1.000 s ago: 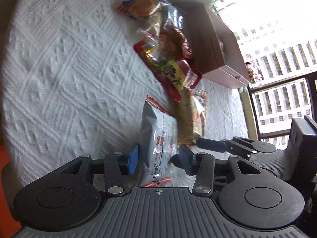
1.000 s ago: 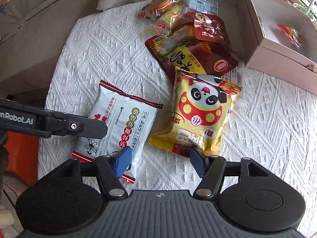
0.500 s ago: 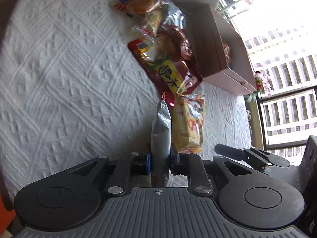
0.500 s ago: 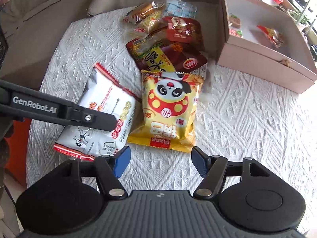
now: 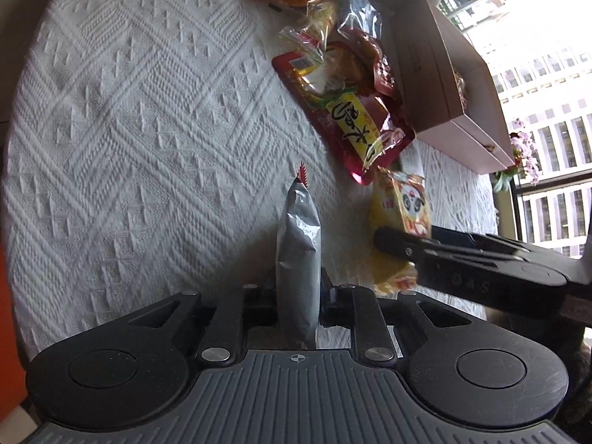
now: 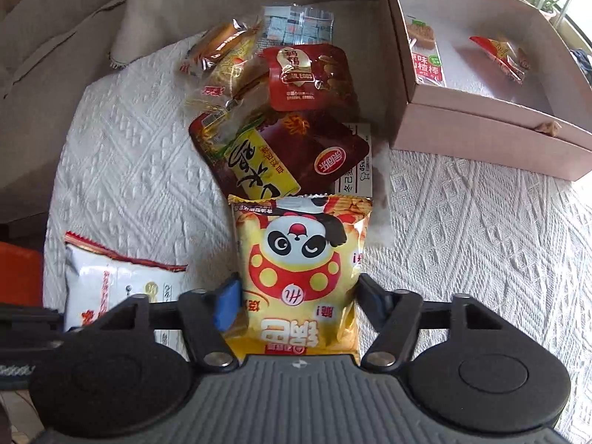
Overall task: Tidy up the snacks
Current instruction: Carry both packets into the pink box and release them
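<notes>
My left gripper (image 5: 299,288) is shut on a white and silver snack bag (image 5: 299,251), held edge-on above the white textured cloth (image 5: 129,140). The same bag shows at the lower left of the right wrist view (image 6: 118,288). My right gripper (image 6: 296,296) has its fingers on both sides of a yellow panda snack bag (image 6: 301,270); they touch the bag's edges. That bag also shows in the left wrist view (image 5: 401,222).
A pile of snack packets (image 6: 281,118) lies beyond the panda bag, with a red packet (image 5: 351,122) on top. An open pink cardboard box (image 6: 488,137) with a few snacks inside stands at the right. A beige cushion (image 6: 74,37) lies behind the cloth.
My left gripper closed on the white bag and lifted it edge-on. My right gripper moved forward over the yellow panda bag and narrowed onto its sides.
</notes>
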Demonstrator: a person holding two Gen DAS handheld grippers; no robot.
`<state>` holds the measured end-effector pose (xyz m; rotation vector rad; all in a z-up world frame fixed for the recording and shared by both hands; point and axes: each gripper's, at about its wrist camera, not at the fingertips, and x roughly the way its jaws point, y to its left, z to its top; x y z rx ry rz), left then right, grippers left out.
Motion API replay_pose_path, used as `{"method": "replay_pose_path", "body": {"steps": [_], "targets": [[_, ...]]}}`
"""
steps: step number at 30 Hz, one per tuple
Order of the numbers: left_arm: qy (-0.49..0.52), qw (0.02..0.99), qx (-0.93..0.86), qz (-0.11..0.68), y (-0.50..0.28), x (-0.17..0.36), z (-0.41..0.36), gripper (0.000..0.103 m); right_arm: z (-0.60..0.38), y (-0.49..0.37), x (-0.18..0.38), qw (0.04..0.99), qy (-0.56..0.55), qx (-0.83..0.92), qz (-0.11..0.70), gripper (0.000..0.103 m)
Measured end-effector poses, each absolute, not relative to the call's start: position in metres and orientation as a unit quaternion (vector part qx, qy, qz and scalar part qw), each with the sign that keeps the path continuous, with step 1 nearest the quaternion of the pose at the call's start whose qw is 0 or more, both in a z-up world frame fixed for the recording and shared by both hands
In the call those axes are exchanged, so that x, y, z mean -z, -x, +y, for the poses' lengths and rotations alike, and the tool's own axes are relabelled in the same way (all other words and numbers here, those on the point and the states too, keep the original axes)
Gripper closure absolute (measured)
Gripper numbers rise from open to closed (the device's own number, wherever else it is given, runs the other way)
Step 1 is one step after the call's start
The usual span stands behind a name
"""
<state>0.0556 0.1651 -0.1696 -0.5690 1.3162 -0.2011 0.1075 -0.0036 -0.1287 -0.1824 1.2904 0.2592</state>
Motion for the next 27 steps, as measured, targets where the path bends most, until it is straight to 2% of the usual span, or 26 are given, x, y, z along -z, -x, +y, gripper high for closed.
{"method": "replay_pose_path", "body": {"steps": [7, 11, 19, 22, 24, 27], "targets": [[0.252, 0.737, 0.128, 0.614, -0.051, 0.148, 0.125, 0.082, -0.058, -0.079, 0.109, 0.780, 0.112, -0.106, 0.606, 0.043], [0.293, 0.729, 0.165, 0.597, -0.057, 0.125, 0.088, 0.082, -0.100, -0.072, 0.096, 0.774, 0.103, -0.086, 0.619, 0.043], [0.325, 0.781, 0.193, 0.496, -0.156, 0.069, 0.021, 0.082, -0.168, -0.075, 0.056, 0.797, 0.105, -0.070, 0.590, 0.043], [0.340, 0.792, 0.186, 0.472, -0.203, 0.069, 0.003, 0.082, -0.187, -0.081, 0.044, 0.808, 0.091, -0.067, 0.579, 0.043], [0.351, 0.783, 0.172, 0.484, -0.231, 0.084, -0.003, 0.081, -0.195, -0.085, 0.041, 0.812, 0.085, -0.067, 0.574, 0.043], [0.320, 0.809, 0.114, 0.479, -0.242, 0.091, -0.003, 0.077, -0.204, -0.090, 0.043, 0.812, 0.079, -0.069, 0.575, 0.043]]}}
